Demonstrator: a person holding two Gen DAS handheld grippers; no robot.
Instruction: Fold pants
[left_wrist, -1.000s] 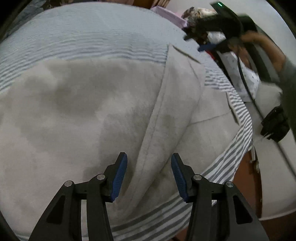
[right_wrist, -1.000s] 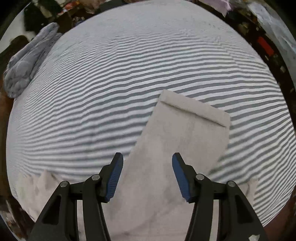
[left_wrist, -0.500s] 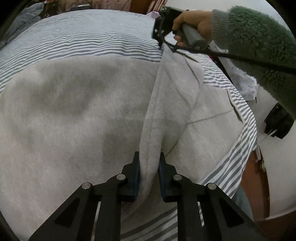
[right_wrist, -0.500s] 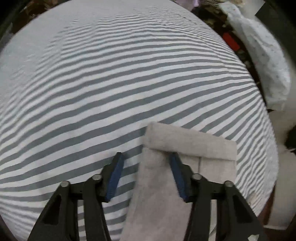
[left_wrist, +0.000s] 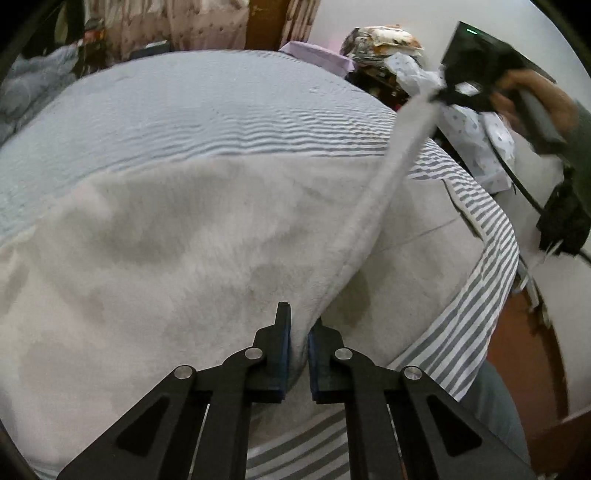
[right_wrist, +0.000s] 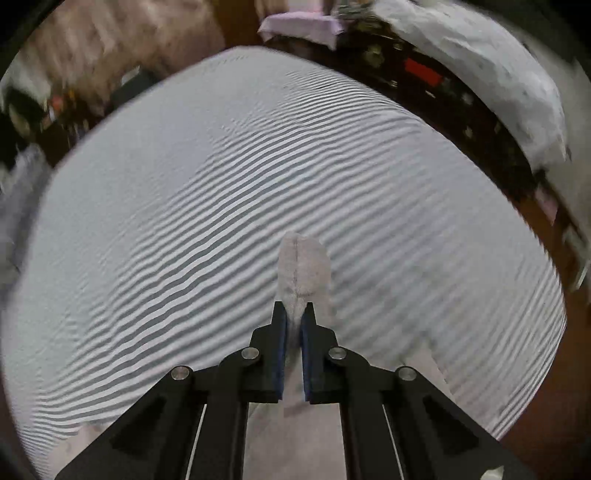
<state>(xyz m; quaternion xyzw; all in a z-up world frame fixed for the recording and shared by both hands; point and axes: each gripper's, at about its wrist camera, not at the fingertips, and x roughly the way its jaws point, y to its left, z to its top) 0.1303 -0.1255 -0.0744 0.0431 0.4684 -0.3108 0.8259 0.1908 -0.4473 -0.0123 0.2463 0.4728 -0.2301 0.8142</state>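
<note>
Both grippers have just clamped down: the left gripper (left_wrist: 299, 334), wide apart a second ago, now pinches a raised fold of the pants (left_wrist: 177, 240) at the lower centre of its view, and the right gripper (right_wrist: 293, 321) bites the leg hem, lifted off the striped bedsheet (right_wrist: 221, 206) where it lay flat half a second ago. Pale grey and fleecy, the pants cover the lower left of the left view, one leg drawn up taut toward the right gripper at upper right, gripped by a hand (left_wrist: 532, 96).
</note>
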